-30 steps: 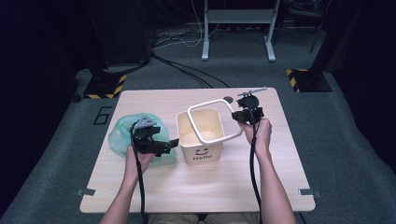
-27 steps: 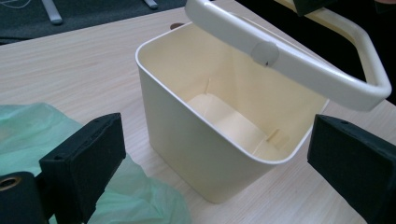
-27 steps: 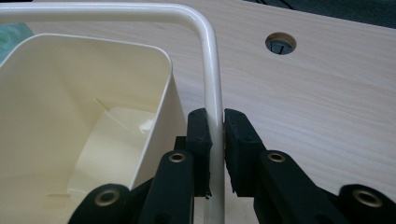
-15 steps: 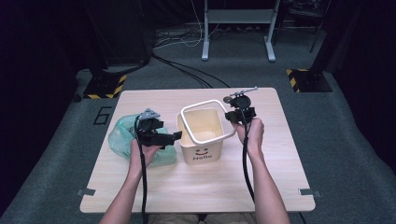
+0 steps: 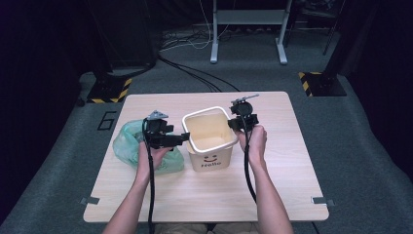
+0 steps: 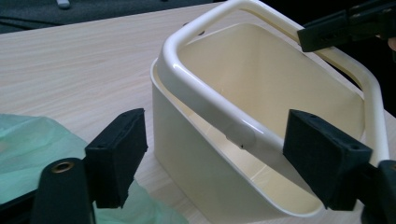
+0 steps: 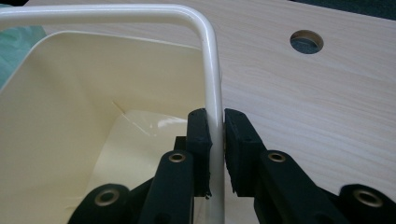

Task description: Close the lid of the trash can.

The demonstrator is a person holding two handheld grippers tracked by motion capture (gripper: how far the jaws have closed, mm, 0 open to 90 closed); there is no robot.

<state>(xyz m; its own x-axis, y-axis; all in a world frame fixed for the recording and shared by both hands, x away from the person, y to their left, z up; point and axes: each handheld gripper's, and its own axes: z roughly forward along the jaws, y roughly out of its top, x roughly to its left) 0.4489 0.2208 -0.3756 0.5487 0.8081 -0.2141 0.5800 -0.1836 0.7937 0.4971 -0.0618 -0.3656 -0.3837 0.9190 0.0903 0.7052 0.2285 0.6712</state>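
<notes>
A cream bin (image 5: 210,155) with a smiley and "Hello" on its front stands mid-table. A white ring frame (image 5: 207,114) lies tilted on its rim. My right gripper (image 5: 234,124) is shut on the ring frame's right bar (image 7: 214,88), one pad on each side, the right gripper (image 7: 217,135) at that bar's lower end. My left gripper (image 5: 184,138) reaches the bin's left rim. Its jaws have just been closing and straddle the ring frame's (image 6: 210,100) left bar, pads (image 6: 116,156) still off it. A crumpled green plastic bag (image 5: 127,144) lies under my left hand.
The light wooden table (image 5: 292,161) has a round cable hole (image 7: 306,41) beyond the bin on the right. Bare tabletop lies in front of the bin and to its right. Cables and a metal stand (image 5: 246,29) are on the floor behind the table.
My right gripper has shifted left with the ring frame held in it. The left gripper has edged right to the bin's rim and its jaws have narrowed.
</notes>
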